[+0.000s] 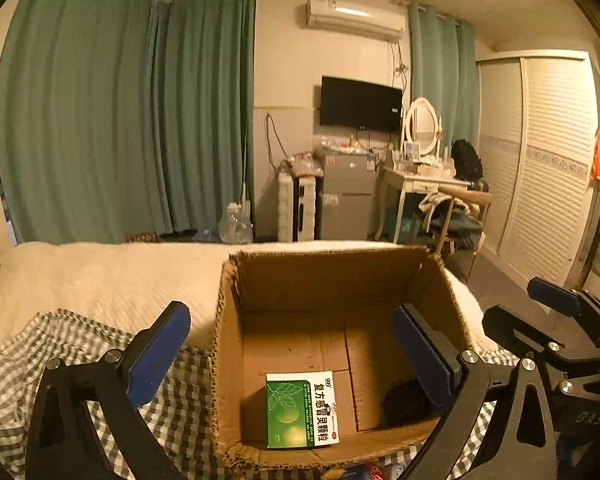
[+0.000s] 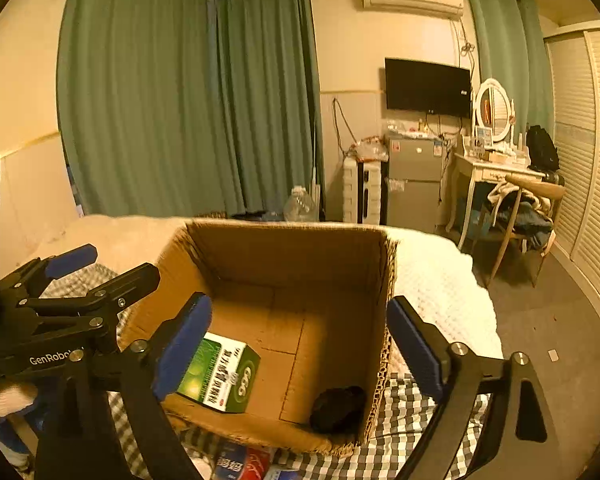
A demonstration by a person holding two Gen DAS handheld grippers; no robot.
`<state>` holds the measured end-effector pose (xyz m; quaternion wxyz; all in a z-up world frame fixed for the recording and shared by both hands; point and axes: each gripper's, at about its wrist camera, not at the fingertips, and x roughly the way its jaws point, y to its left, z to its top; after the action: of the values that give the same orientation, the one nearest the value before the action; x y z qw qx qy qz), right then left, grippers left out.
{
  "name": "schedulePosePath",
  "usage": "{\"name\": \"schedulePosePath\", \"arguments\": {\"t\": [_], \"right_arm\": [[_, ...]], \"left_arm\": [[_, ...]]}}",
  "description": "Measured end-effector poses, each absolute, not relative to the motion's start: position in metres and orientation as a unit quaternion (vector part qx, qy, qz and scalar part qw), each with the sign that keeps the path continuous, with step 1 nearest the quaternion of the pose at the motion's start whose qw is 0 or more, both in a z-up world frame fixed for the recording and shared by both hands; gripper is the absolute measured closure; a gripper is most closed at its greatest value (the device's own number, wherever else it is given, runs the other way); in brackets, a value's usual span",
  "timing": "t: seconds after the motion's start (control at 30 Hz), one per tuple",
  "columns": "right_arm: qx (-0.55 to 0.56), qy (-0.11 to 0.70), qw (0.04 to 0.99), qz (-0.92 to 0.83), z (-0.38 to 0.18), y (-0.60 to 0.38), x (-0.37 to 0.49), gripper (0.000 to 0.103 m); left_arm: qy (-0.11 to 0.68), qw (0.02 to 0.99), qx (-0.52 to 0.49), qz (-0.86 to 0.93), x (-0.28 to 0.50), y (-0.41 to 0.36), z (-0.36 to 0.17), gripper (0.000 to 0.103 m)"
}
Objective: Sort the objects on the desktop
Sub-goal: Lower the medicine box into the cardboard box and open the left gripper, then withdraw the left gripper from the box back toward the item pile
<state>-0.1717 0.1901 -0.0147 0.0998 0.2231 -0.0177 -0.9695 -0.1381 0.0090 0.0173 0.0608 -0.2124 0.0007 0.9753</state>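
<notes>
Medicine box (image 1: 302, 410) below left claw (image 1: 296, 360) — apart

Dark object (image 2: 338, 408) in the box corner is too dim to identify.

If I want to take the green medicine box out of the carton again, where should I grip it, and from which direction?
Grip the green medicine box across its two long narrow sides, coming straight down from above. It lies flat on the floor of the cardboard carton, broad face up, near the near wall, so the walls block any sideways approach. The dark object in the other corner lies apart from it.
</notes>
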Motion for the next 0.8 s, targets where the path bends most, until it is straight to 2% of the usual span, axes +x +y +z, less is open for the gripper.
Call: {"name": "schedulePosePath", "arguments": {"t": [0.17, 0.6, 0.8], "right_arm": [[0.194, -0.030, 0.100, -0.975, 0.006, 0.192, -0.148, 0.000], [0.141, -0.039, 0.083, -0.986, 0.041, 0.201, -0.083, 0.000], [0.112, -0.020, 0.085, -0.990, 0.047, 0.202, -0.056, 0.000]], "left_arm": [[-0.011, 0.057, -0.191, 0.980, -0.115, 0.003, 0.035, 0.000], [-0.016, 0.018, -0.174, 0.984, -0.069, -0.017, 0.057, 0.000], [-0.008, 0.018, -0.158, 0.987, -0.045, -0.018, 0.053, 0.000]]}}
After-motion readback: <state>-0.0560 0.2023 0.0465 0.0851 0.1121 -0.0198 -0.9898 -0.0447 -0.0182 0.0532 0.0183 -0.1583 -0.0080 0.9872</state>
